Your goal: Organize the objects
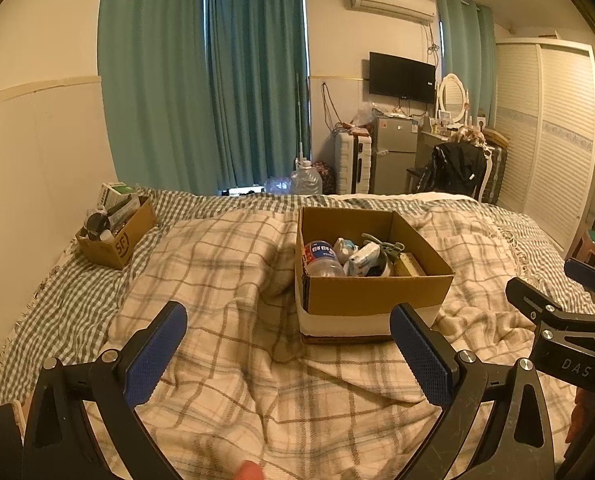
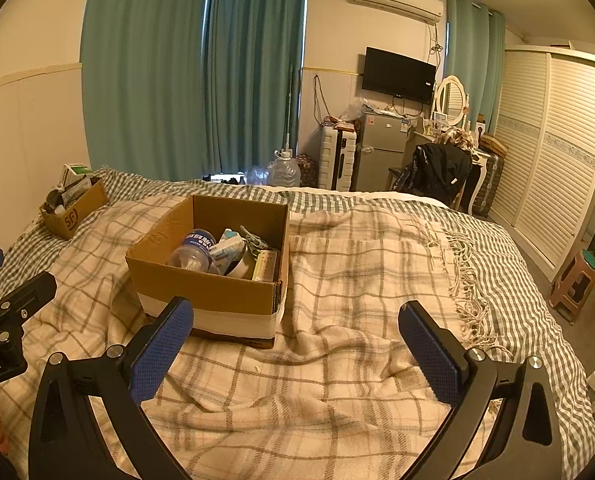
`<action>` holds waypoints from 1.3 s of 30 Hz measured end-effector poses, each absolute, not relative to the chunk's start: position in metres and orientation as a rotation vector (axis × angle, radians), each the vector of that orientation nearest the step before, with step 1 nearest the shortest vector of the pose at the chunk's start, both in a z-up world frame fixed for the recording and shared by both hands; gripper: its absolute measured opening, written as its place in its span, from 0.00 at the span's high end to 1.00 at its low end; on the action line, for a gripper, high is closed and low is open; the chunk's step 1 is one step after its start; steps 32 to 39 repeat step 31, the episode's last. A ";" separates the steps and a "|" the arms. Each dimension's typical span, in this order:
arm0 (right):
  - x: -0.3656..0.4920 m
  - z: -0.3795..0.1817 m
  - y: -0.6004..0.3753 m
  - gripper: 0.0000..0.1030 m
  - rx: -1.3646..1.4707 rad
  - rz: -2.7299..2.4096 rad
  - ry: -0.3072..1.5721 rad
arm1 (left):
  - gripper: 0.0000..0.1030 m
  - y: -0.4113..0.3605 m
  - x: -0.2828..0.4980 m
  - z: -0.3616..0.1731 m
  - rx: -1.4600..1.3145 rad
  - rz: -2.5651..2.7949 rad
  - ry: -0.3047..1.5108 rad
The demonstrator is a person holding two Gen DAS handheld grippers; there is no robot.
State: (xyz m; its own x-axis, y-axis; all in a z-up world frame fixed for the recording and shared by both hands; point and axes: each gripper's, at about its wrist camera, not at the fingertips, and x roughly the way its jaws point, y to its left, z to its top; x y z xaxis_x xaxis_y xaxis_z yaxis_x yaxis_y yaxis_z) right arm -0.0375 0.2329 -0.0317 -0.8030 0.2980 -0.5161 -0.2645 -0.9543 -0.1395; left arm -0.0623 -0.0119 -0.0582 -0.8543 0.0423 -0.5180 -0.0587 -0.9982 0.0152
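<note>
An open cardboard box [image 1: 377, 292] [image 2: 205, 292] sits on the plaid blanket in the middle of the bed. It holds a plastic water bottle [image 1: 322, 258] [image 2: 193, 252], white packets [image 1: 363, 258], a grey clip [image 1: 385, 246] and a yellowish carton [image 2: 266, 266]. My left gripper [image 1: 289, 344] is open and empty, hovering over the blanket just short of the box. My right gripper [image 2: 297, 340] is open and empty, to the right of the box's near corner. Each gripper shows at the edge of the other's view.
A smaller cardboard box [image 1: 117, 236] [image 2: 75, 212] full of small items stands at the bed's far left by the wall. Beyond the bed are a water jug [image 1: 305, 178], suitcase, fridge [image 2: 379, 152], chair with a black jacket, and wardrobe. A stool [image 2: 575, 284] stands right of the bed.
</note>
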 end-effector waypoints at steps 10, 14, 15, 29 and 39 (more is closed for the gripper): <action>-0.038 -0.035 0.231 0.00 -0.809 2.728 -0.093 | 0.00 -0.010 -0.063 -0.060 -0.840 2.974 0.060; -0.039 -0.037 0.231 0.00 -0.822 2.725 -0.097 | 0.00 -0.010 -0.063 -0.060 -0.844 2.974 0.061; -0.038 -0.038 0.231 0.00 -0.824 2.725 -0.098 | 0.00 -0.010 -0.063 -0.060 -0.846 2.972 0.057; -0.039 -0.036 0.232 0.00 -0.824 2.729 -0.092 | 0.00 -0.008 -0.063 -0.059 -0.842 2.973 0.066; -0.039 -0.036 0.232 0.00 -0.826 2.733 -0.091 | 0.00 -0.008 -0.063 -0.059 -0.844 2.970 0.062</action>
